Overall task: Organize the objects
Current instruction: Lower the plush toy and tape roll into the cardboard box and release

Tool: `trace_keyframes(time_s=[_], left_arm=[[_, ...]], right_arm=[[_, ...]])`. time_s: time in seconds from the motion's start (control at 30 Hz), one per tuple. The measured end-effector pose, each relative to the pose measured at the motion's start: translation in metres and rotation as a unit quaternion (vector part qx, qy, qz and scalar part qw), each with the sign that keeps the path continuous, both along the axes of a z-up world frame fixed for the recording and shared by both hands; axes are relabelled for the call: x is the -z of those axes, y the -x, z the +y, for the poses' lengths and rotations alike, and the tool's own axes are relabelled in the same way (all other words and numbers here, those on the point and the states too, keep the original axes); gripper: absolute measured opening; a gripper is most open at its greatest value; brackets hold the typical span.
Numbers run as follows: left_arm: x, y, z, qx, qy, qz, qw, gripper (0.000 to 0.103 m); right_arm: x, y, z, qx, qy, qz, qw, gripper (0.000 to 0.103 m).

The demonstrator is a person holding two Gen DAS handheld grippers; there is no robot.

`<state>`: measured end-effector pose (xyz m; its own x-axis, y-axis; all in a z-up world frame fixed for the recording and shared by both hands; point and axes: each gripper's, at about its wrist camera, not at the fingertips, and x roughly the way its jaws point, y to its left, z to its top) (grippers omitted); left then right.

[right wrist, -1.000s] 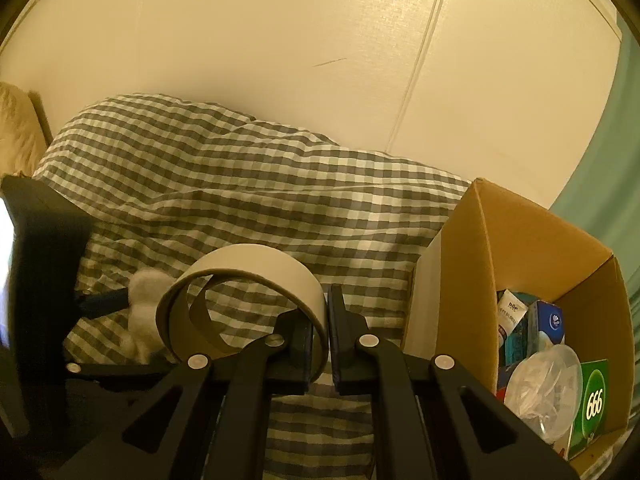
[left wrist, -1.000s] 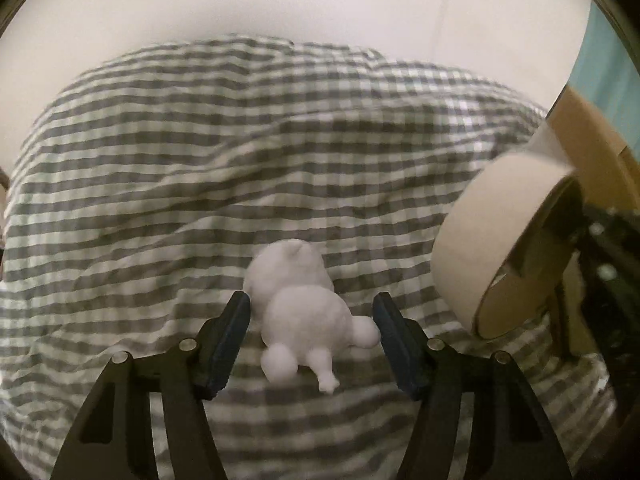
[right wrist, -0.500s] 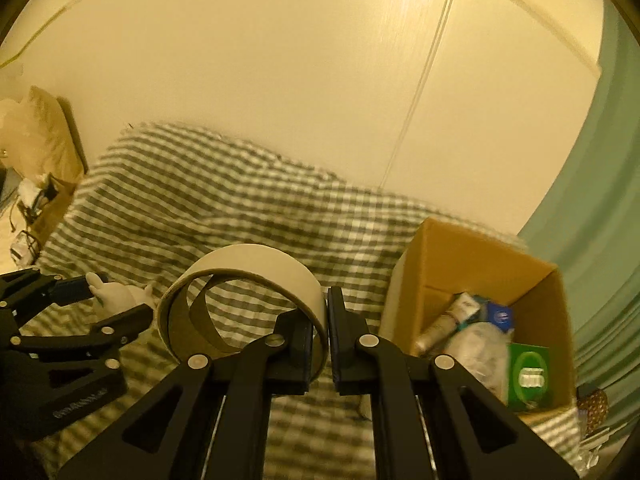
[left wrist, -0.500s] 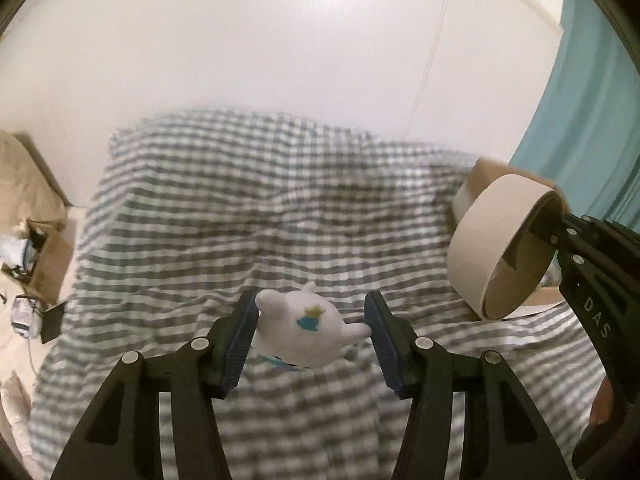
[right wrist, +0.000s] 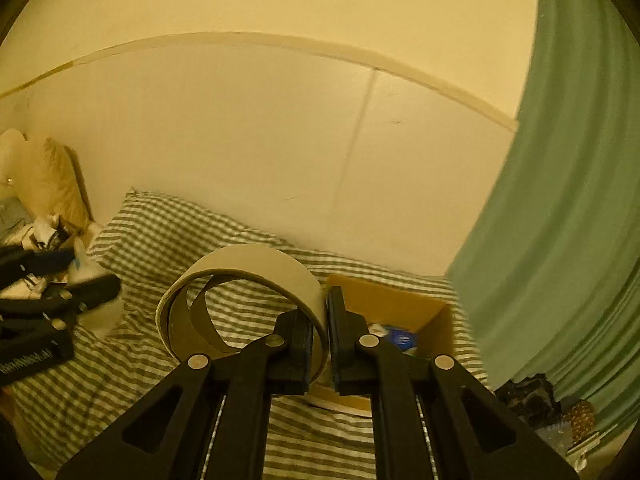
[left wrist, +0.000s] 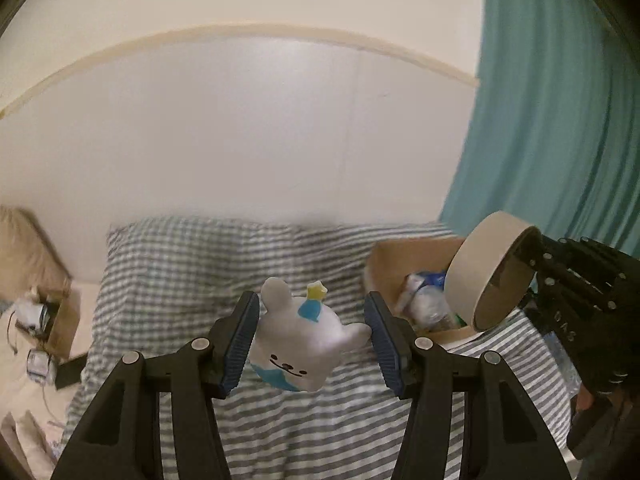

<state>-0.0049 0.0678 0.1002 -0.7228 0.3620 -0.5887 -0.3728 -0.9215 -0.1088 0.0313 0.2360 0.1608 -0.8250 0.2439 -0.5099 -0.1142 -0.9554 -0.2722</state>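
A: In the left wrist view?
B: The left gripper [left wrist: 310, 338] clamped the white toy [left wrist: 298, 350] above the checked bedding [left wrist: 192, 264], its ear tilted up-left, face toward the camera. The cardboard box [left wrist: 400, 250] sat to the right.
A: And the right wrist view?
B: The right gripper [right wrist: 327, 336] pinched the tape roll [right wrist: 240, 300] by its wall, the hole facing the camera; the box's rim lay just beside it, with the curtain [right wrist: 560, 200] at right.

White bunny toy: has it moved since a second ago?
Yes. The white bunny toy, then lying on the checked bedspread, is now lifted clear of it, held between the left gripper's jaws.
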Motion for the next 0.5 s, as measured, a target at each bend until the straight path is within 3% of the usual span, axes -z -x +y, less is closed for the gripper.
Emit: trace_keyframes(time_s=[0.17,0.33,0.5], left_arm=[[-0.006,0.002,0.047,0.029,0.009,0.019,0.9994,0.056],[0.004,0.015,0.092,0.052,0.017,0.02,0.9983,0.056],[0.02,0.035,0.126,0.07,0.03,0.011,0.9971,0.056]], right_arm=[[-0.015,-0.007,0.042,0.018,-0.012,0.004,1.0,0.006],[-0.019,0.004,0.089,0.041,0.018,0.012,0.999,0.006],[-0.002,0.021,0.131,0.052,0.055,0.013,0.997,0.006]])
